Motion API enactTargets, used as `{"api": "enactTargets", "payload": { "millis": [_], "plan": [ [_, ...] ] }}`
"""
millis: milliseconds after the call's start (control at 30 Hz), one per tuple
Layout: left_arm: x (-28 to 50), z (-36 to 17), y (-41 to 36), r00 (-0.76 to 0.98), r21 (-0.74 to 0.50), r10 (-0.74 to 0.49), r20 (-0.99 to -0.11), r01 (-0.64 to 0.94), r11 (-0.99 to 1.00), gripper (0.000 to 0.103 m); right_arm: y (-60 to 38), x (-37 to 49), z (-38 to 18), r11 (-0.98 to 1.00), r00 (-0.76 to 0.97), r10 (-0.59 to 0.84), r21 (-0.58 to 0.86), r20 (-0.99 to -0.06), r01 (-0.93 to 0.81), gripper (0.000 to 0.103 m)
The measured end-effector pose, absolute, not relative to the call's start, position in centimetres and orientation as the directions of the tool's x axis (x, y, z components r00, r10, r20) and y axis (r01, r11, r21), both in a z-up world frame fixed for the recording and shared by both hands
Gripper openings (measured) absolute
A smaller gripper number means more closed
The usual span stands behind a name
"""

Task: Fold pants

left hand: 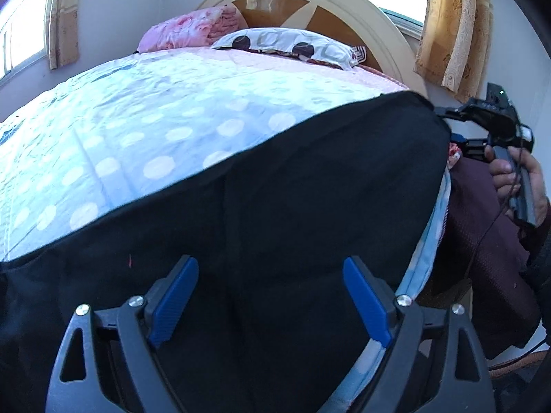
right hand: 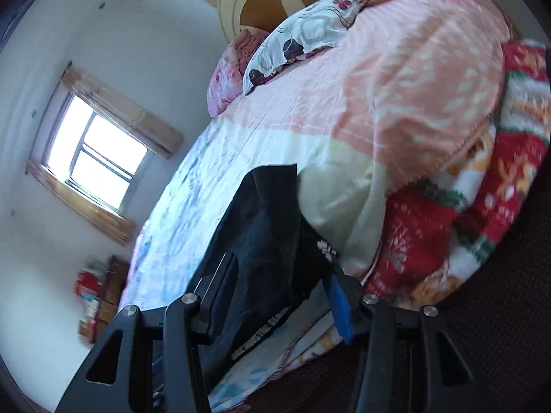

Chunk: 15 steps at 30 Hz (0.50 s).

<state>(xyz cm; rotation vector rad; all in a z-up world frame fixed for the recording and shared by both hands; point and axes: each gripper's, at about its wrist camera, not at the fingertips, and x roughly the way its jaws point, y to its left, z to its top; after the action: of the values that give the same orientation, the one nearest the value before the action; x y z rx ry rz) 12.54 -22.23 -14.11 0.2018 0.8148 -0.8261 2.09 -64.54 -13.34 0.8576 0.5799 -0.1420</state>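
My left gripper point(left hand: 270, 296) points down at a slant, its blue-padded fingers point(left hand: 366, 304) spread wide with nothing pressed between them. My right gripper point(right hand: 279, 296) is rolled to one side and tilted downward, its fingers point(right hand: 339, 304) half apart with black cloth lying between them; whether they pinch it I cannot tell. My right hand point(left hand: 516, 186) wraps around that gripper's handle.

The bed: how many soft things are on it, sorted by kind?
Black pants: 1
Patterned pillow: 1
Pink folded quilt: 1
Peach blanket: 1
Red patterned blanket: 1
Total: 5, all lying on the dotted blue sheet.
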Motion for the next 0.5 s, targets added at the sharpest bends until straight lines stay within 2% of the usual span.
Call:
{"api": "enactTargets", "payload": {
  "millis": [167,367,500],
  "plan": [
    [13.6,-13.3,-22.0,0.419,-0.151,-0.574,-0.704,0.7,0.698,0.09,-66.1,2.1,-13.6,0.644,0.853,0.054,0.671,-0.518,0.367,0.052],
    [14.6,-14.5,-22.4,0.416,-0.146,-0.55,-0.725,0.687,0.712,0.09,-65.2,1.8,-14.4,0.637,0.828,0.183,0.705,-0.53,0.311,0.052],
    [14.3,-14.8,-23.0,0.424,-0.116,-0.539,-0.728,0.699,0.706,0.093,-65.5,1.1,-15.5,0.559,0.839,0.235,0.774,-0.49,0.296,0.052]
  ]
}}
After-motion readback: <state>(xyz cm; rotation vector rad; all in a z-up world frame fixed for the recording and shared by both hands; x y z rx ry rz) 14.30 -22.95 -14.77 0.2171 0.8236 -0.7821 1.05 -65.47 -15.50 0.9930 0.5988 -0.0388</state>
